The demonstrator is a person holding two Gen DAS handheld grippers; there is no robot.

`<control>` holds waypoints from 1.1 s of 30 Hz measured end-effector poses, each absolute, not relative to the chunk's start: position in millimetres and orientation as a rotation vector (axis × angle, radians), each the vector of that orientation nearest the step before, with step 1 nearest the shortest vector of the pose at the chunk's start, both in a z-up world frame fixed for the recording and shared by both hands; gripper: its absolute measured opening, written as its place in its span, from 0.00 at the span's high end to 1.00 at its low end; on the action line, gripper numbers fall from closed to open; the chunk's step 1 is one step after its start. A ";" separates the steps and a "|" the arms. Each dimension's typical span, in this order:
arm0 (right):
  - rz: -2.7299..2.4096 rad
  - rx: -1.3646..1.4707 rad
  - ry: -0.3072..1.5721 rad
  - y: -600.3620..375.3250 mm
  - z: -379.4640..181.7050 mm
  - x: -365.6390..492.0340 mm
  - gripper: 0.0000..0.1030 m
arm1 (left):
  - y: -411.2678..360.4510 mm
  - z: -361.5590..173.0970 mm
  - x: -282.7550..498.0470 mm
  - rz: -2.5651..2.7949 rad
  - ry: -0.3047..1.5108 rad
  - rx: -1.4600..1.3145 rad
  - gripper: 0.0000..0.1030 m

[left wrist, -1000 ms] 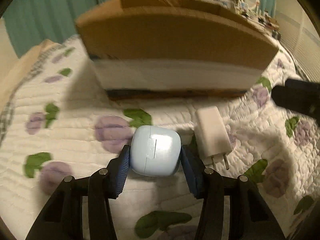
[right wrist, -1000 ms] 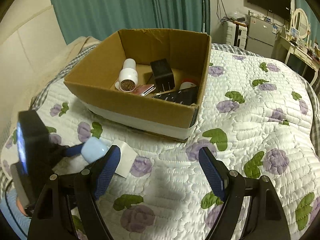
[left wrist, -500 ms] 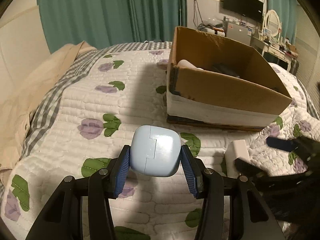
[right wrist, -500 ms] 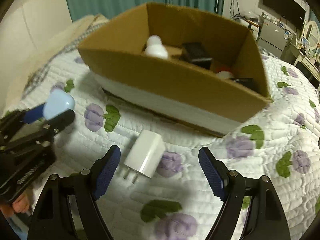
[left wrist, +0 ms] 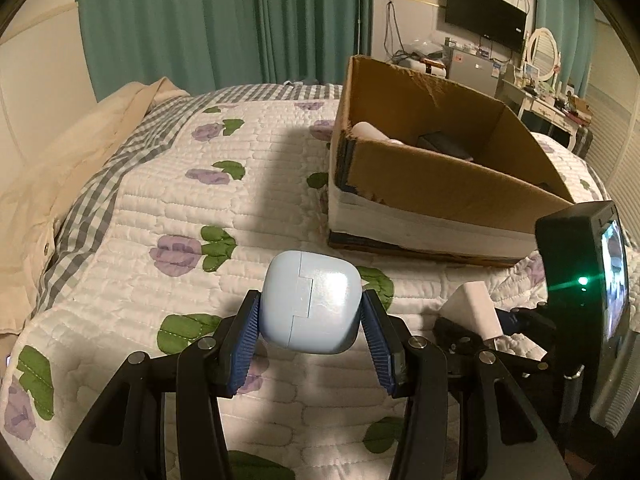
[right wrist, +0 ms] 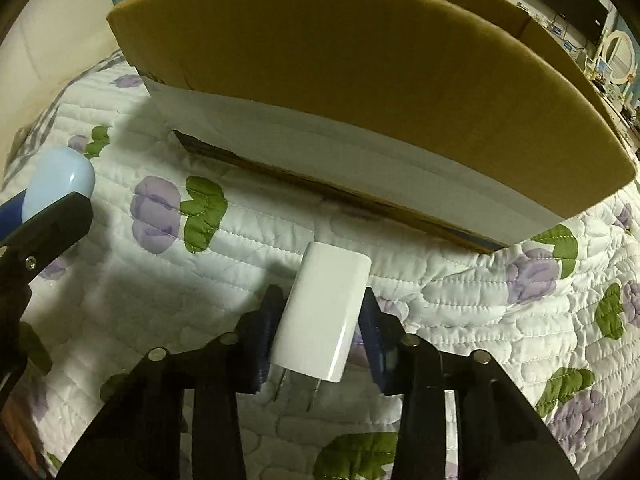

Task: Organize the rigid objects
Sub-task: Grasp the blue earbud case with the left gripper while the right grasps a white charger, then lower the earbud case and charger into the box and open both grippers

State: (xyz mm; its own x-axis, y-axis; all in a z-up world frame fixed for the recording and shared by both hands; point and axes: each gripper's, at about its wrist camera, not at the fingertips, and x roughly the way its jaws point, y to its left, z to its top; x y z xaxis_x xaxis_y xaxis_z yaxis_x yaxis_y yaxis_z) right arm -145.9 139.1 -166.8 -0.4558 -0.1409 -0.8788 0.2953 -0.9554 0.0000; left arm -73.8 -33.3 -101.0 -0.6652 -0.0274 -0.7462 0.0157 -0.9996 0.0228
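My left gripper (left wrist: 310,322) is shut on a pale blue earbud case (left wrist: 310,300) and holds it above the quilt, left of the cardboard box (left wrist: 436,184). The case also shows at the left edge of the right wrist view (right wrist: 60,178). My right gripper (right wrist: 320,332) is low on the quilt, its blue pads closed against the sides of a white plug charger (right wrist: 324,316) whose prongs point back at the camera. The charger also shows in the left wrist view (left wrist: 476,308). The box wall (right wrist: 360,80) rises just beyond it.
The box holds a white cylinder (left wrist: 370,130) and a dark block (left wrist: 442,144). A floral quilt (left wrist: 180,220) covers the bed. A beige cloth (left wrist: 60,152) lies at its left. The right gripper's body with a lit screen (left wrist: 600,280) stands at the right.
My right gripper has dropped down to the quilt and closed around the white charger. My left gripper has kept hold of the blue case and lifted it left of the box.
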 end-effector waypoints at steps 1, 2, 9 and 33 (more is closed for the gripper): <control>-2.477 1.458 0.226 140.9 -164.3 -143.6 0.72 | -31.4 -99.7 -72.9 -2.852 -0.023 1.276 0.51; -2.483 1.442 0.232 143.4 -160.4 -140.3 0.73 | -30.0 -98.3 -72.1 -2.855 -0.022 1.275 0.51; -2.532 1.265 0.191 165.7 -108.6 -112.0 0.73 | -18.8 -69.7 -61.7 -2.923 0.009 1.233 0.51; -2.691 0.712 0.172 191.8 90.8 -182.5 0.73 | 27.7 25.1 -136.8 -3.003 -0.099 1.019 0.51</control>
State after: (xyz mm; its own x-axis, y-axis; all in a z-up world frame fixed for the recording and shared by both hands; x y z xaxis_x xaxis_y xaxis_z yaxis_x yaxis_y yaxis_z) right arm -182.5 191.8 90.8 -0.8121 -0.3027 -0.4989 0.3637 -0.9311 -0.0270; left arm -136.8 27.7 25.1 -0.7933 0.0091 -0.6087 -0.0492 -0.9976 0.0492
